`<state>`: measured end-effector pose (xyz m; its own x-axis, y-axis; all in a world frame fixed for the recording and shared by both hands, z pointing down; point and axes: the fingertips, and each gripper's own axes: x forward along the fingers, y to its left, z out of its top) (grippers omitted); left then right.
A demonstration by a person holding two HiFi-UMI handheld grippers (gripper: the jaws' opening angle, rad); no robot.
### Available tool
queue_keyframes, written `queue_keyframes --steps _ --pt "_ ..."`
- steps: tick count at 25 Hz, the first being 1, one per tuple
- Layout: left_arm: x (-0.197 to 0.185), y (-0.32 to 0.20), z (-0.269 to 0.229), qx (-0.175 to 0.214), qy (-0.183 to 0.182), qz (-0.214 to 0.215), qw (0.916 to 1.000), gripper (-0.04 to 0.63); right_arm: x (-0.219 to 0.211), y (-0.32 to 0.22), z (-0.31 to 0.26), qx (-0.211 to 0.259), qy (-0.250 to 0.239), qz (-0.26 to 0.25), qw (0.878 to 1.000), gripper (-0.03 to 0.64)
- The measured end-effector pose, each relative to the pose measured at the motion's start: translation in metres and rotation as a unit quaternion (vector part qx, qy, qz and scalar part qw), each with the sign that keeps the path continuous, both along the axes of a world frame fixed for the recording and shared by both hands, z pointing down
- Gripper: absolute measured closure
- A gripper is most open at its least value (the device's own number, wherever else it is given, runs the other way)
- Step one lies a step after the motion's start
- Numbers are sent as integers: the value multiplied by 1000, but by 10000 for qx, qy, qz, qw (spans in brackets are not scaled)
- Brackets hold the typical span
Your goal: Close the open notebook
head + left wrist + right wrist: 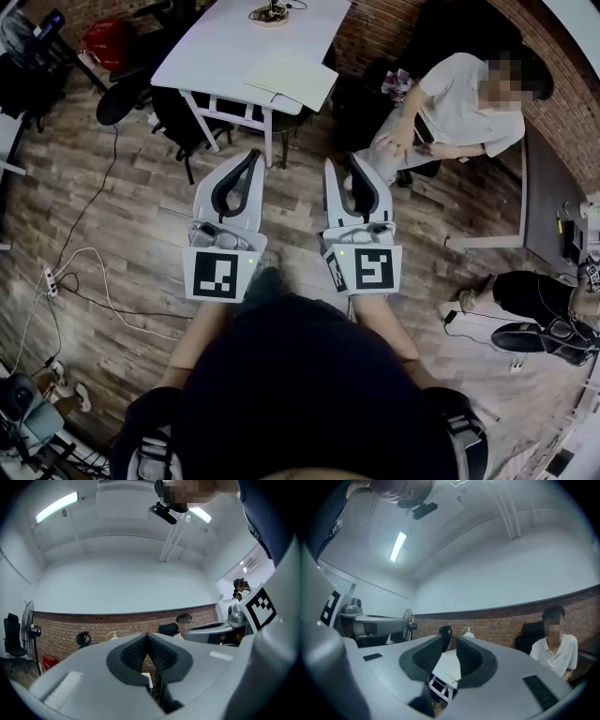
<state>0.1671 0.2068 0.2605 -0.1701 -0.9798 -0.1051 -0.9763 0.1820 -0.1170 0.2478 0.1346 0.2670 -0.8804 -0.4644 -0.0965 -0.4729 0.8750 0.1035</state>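
Note:
The notebook [292, 77] lies pale and flat on the near right corner of a white table [220, 52] at the top of the head view, well beyond both grippers. My left gripper [254, 156] is held level over the wooden floor, and its pads meet at the tips with nothing in them [146, 637]. Beside it, my right gripper [343, 165] points the same way; a clear gap shows between its pads [450, 641] and nothing is in that gap. Through the gap I see the white table [443, 665] ahead.
A person in a white shirt [459, 108] sits to the right of the table. Black chairs [122, 98] and a red bag [108, 42] stand at its left. Cables and a power strip [49, 279] lie on the floor at left. A dark desk [548, 202] is at right.

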Motion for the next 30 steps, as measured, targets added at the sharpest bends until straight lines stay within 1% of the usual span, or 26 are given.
queue_keyframes --steps 6,12,20,30 --pt "-38 -12 7 -14 46 185 9998 600 -32 -8 5 -20 25 195 9998 531" --pt "-59 -18 8 75 114 259 9996 600 -49 -13 4 82 98 294 9995 531" --pt "-74 -23 10 130 173 246 9995 600 -58 -20 2 127 74 383 9992 531" --pt "-80 -37 14 51 180 309 9993 600 -61 -36 5 50 57 465 9989 531"
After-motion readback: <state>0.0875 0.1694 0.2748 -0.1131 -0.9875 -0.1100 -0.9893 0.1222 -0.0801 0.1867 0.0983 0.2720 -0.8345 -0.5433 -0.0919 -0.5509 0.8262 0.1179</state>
